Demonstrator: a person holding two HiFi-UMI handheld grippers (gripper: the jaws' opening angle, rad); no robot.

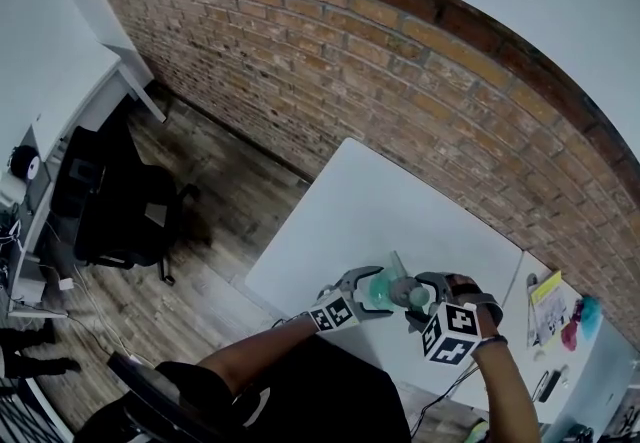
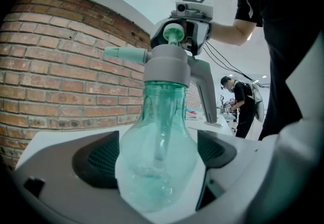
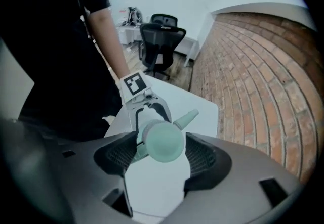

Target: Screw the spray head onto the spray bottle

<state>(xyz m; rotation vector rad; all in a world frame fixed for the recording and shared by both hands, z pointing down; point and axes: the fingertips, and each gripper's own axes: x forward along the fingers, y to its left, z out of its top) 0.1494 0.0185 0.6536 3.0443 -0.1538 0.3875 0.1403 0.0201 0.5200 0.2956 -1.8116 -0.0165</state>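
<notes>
My left gripper is clamping the green spray bottle by its round body, both jaws pressing its sides, and holding it over the near edge of the white table. The grey spray head is sitting on the bottle neck, nozzle pointing toward the brick wall. My right gripper is gripping the spray head's top cap end-on.
</notes>
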